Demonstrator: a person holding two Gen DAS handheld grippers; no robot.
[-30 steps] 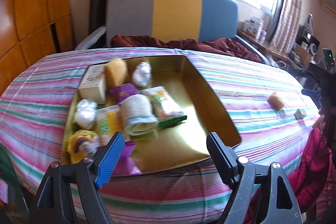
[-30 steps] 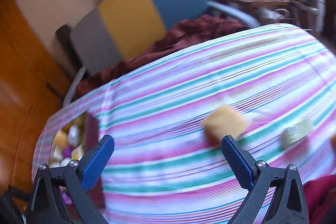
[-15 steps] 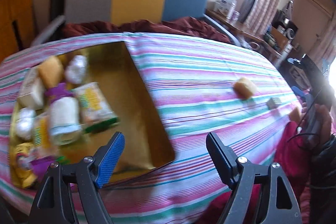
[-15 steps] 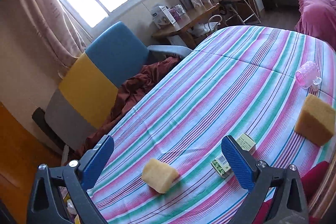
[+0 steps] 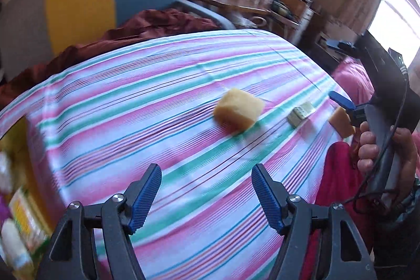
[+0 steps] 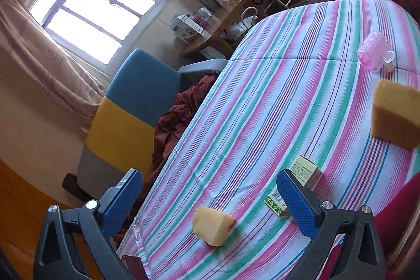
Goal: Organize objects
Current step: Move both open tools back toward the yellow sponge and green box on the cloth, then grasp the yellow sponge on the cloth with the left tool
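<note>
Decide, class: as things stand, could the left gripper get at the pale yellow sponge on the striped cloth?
Probably yes: the left gripper is open and empty, and only bare striped cloth lies between it and the sponge.

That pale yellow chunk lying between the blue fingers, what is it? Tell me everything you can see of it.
The pale yellow sponge block looks like soft, porous foam, a blunt wedge with rounded corners and a faint reddish patch on one end. It lies loose on the striped tablecloth, touched by nothing else. A small green-and-white box sits apart beside it. The right gripper hangs open before it; the left wrist view shows it blurred.
</note>
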